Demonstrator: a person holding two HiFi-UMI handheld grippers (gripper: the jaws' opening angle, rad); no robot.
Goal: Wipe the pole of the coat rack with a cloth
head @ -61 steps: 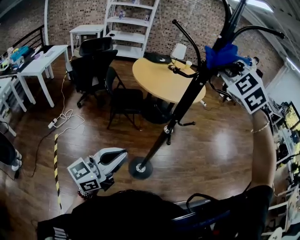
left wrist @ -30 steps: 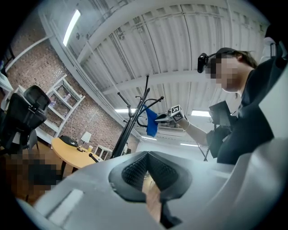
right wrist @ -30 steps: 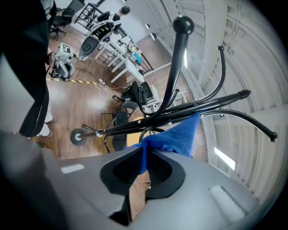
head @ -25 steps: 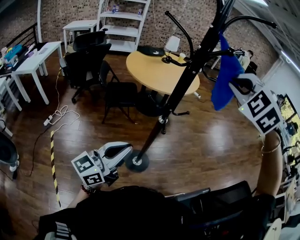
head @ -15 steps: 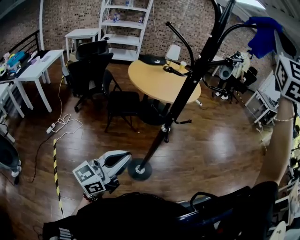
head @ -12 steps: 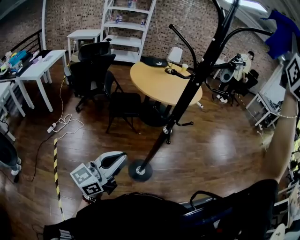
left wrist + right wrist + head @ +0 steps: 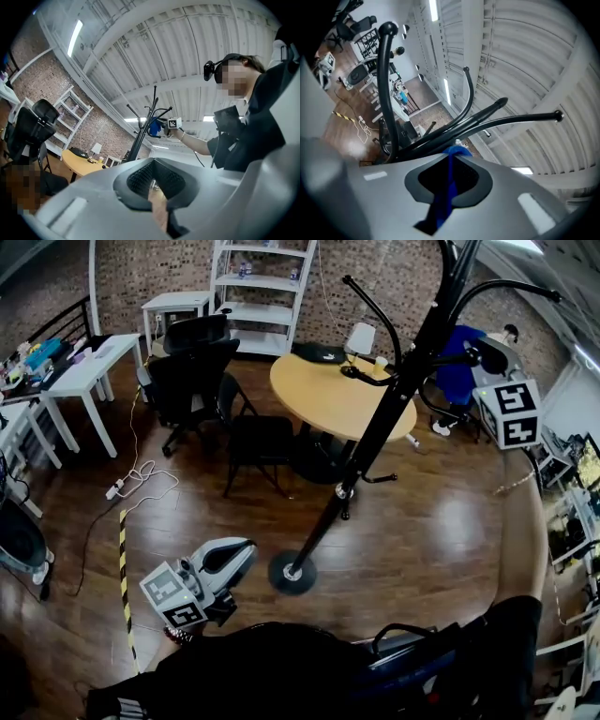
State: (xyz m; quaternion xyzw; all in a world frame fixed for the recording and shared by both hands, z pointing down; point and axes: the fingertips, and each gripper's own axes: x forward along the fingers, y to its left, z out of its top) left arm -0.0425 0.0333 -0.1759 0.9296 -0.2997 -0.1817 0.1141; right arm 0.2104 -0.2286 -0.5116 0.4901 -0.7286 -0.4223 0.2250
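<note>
Head view shows one black coat rack [image 7: 342, 491] standing on the wood floor [image 7: 431, 521], round base [image 7: 292, 573] near my left gripper [image 7: 242, 554], whose jaws seem pressed together on nothing. My right gripper [image 7: 472, 360] is raised just right of the pole [image 7: 392, 399], among the upper hooks. Its jaws pinch the single blue cloth [image 7: 457, 373]. I cannot tell whether the cloth touches the pole.

The pole [image 7: 375, 442] rises from its base [image 7: 292, 573] mid-floor, with the round table [image 7: 328, 395] behind it and chairs [image 7: 258, 442] left of that table. The left gripper [image 7: 242, 549] sits low, left of the base. The right gripper [image 7: 480, 360] is right of the pole, its cloth [image 7: 457, 371] between the two, seemingly not touching the pole.
</note>
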